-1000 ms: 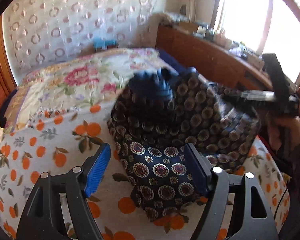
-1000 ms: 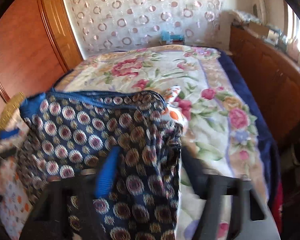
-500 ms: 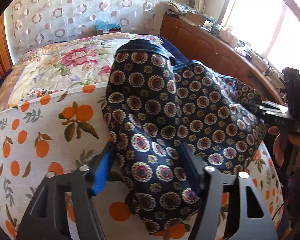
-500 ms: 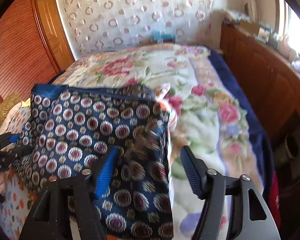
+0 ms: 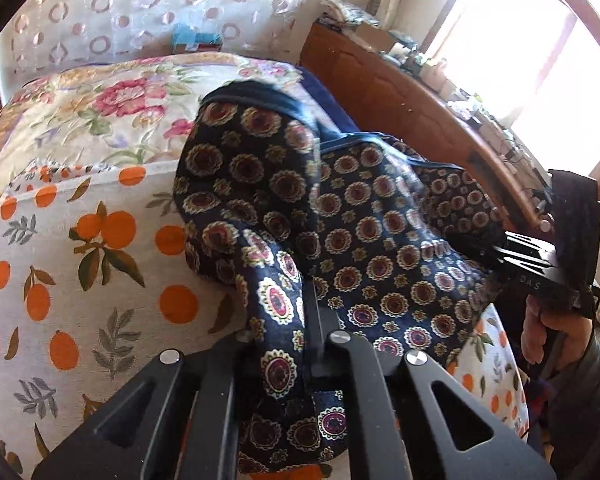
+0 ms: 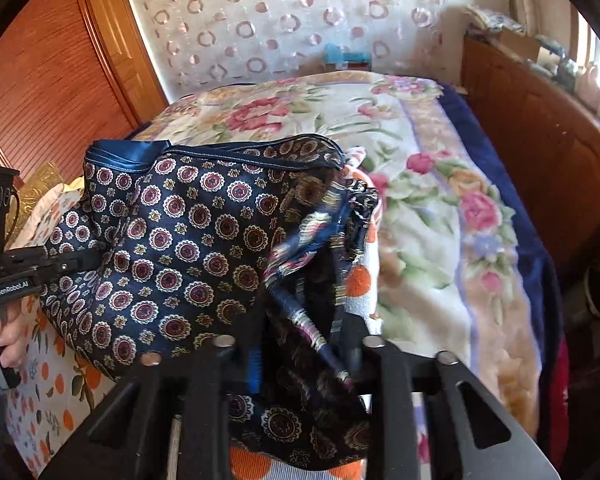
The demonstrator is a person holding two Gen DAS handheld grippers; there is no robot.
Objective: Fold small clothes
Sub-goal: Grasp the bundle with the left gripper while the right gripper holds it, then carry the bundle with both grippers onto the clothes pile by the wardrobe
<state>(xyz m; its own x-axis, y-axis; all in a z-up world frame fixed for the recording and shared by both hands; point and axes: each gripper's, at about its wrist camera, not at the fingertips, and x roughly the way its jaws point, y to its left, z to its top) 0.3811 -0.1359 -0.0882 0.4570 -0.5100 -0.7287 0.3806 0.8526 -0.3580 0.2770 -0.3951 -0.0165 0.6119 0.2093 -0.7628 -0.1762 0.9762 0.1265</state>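
Observation:
A navy garment [image 5: 340, 216] with round medallion print and a blue satin waistband hangs stretched between both grippers above the bed. My left gripper [image 5: 300, 332] is shut on a bunched lower corner of it. In the right wrist view the same garment [image 6: 188, 232] spreads leftward, and my right gripper [image 6: 304, 356] has its jaws closing, with a gathered fold of the cloth pinched between its pads. Each gripper also shows in the other's view: the right gripper [image 5: 472, 248] at the cloth's far right edge, the left gripper [image 6: 80, 260] at its left edge.
An orange-print sheet [image 5: 80, 260] covers the near bed, with a floral blanket [image 6: 420, 200] behind it. A wooden sideboard [image 5: 400, 92] with clutter runs under the window on the right. Wooden wardrobe doors [image 6: 52, 80] stand to the left. A person's hand [image 5: 548, 332] holds the right gripper.
Both grippers' jaws stood apart around the garment half a second ago and have now closed onto it. The cloth is now pulled more taut between them.

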